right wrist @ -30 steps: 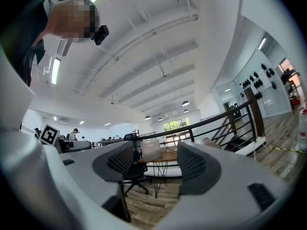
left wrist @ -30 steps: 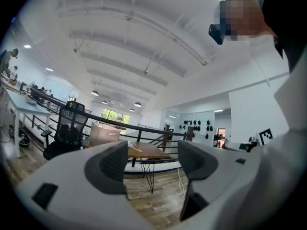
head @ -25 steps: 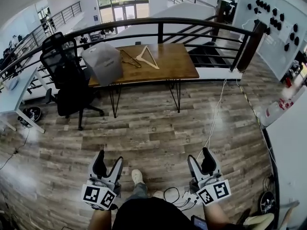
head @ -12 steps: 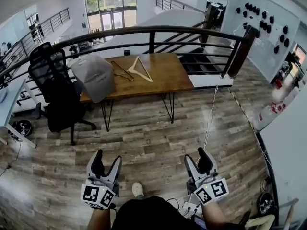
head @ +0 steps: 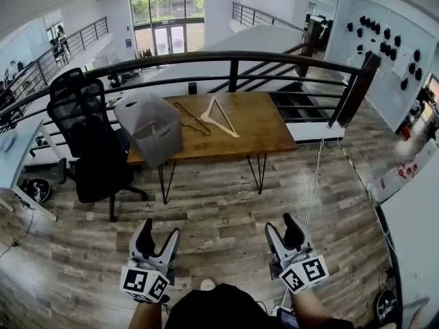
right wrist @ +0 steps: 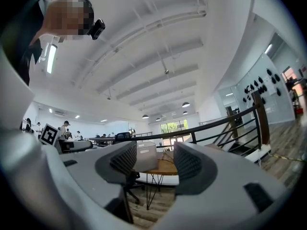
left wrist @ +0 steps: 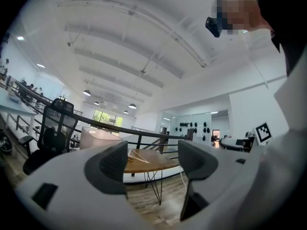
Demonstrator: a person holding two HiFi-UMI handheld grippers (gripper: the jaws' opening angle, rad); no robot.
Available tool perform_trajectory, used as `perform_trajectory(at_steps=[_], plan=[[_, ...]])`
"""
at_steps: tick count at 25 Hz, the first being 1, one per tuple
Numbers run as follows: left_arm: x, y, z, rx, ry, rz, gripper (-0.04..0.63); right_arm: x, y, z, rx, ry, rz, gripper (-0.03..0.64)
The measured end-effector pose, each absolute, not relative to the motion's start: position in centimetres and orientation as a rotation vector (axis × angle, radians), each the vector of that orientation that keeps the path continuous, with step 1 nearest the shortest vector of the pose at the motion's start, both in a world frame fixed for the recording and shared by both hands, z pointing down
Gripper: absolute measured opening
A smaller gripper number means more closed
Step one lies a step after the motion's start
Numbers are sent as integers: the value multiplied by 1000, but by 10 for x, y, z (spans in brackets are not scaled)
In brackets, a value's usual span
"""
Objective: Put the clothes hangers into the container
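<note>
Wood-top table (head: pixel 257 125) is sitting mid-frame in the head view, with both clothes hangers lying on it. Pale wooden hanger (head: pixel 221 117) is at the centre and darker hanger (head: pixel 191 117) is just left of it. They're meeting near the hooks; I can't tell whether they're touching or overlapping. Grey container (head: pixel 152 125) is standing at the table's left end, just beside the darker hanger, with no hanger showing inside it.

Left gripper (head: pixel 158 235) and right gripper (head: pixel 282 230) are hanging at the bottom of the frame over the plank floor, well apart from the table. Left jaws are standing apart with nothing between them. Right jaws are closing, also on nothing.

Progress, judging from this: nothing is binned yet. Remaining: walking up, grabbing each hanger, and dropping both into the container.
</note>
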State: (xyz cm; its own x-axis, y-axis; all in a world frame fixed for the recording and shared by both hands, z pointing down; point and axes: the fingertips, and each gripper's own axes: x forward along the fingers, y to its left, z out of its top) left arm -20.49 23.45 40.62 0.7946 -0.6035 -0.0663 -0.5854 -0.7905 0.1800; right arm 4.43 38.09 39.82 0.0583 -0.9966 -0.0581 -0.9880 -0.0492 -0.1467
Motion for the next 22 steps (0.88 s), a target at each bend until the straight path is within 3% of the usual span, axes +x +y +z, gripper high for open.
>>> perform_trajectory(at_steps=[12,22], plan=[[-222,183,423,2793,-964,-134,318,28,316,412,-2172,2153,-155,218],[-202,135,423,2784,-1035,-143,318,68,258,418,-2141,2198,-130,215]])
